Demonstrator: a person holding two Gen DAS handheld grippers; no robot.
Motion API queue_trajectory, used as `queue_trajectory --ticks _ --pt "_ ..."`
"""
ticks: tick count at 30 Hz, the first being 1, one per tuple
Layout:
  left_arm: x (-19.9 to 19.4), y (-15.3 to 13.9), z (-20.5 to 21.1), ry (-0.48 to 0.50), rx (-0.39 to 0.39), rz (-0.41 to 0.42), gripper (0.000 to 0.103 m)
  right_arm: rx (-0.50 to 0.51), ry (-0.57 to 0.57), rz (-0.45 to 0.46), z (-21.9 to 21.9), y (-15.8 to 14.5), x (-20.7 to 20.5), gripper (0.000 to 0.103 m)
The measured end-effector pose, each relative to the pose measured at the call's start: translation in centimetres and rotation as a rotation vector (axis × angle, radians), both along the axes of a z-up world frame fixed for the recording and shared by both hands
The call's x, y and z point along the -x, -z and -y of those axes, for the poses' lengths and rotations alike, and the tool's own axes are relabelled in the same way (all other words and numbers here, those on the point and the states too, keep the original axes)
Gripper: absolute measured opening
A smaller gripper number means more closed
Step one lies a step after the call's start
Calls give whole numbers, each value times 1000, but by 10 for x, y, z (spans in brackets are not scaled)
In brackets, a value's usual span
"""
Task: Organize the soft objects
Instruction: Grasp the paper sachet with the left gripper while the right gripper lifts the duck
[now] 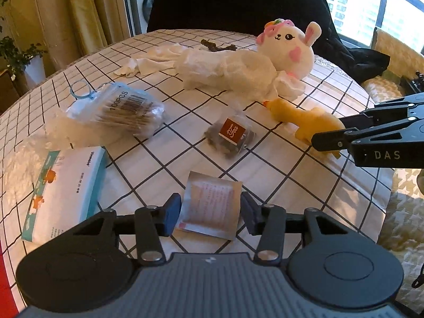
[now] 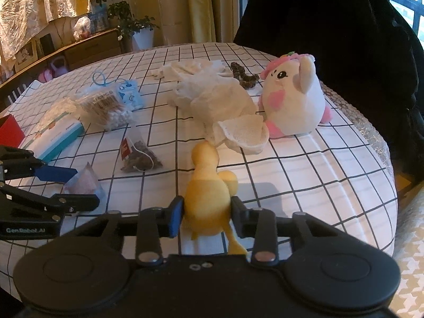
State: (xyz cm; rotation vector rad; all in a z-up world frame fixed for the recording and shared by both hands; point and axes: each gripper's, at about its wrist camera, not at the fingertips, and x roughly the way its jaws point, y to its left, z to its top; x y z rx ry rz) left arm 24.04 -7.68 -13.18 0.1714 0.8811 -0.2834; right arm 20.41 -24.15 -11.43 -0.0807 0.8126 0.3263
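On the checked surface (image 2: 304, 175), a round white-and-pink plush bunny (image 2: 294, 100) sits at the upper right of the right wrist view, with a crumpled white cloth (image 2: 222, 103) beside it and a clear tea bag (image 2: 140, 156) to the left. The right gripper (image 2: 206, 212) at bottom centre has its fingers pressed on a soft yellow duck toy (image 2: 206, 190). In the left wrist view, the left gripper (image 1: 209, 212) at the bottom has fingers spread wide around a flat silver packet (image 1: 209, 204), not squeezing it.

white plush bunny (image 2: 294, 106) on table (image 2: 304, 180), far right; crumpled white cloth (image 2: 222, 103) left of it | yellow plush duck (image 2: 208, 193) before cloth; tea bag (image 2: 140, 159) left of duck
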Motion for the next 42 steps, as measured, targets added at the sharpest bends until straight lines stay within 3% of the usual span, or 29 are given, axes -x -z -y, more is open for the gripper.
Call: queue_trajectory --ticks 6,14,22,31,42 --pt "3 -6 -4 -26 13 3 35 -4 4 22 1 -6 8 27" --pt "7 -12 -28 -120 103 -42 32 -14 -17 71 1 -28 31 25" --pt "27 -31 -51 -165 161 -34 32 -39 -44 98 -6 -49 54 25" --pt "60 -69 -82 -205 216 7 32 -56 -156 134 -36 -82 82 25" --pt "98 -117 -144 -314 207 100 32 -92 -341 157 -102 -122 100 25"
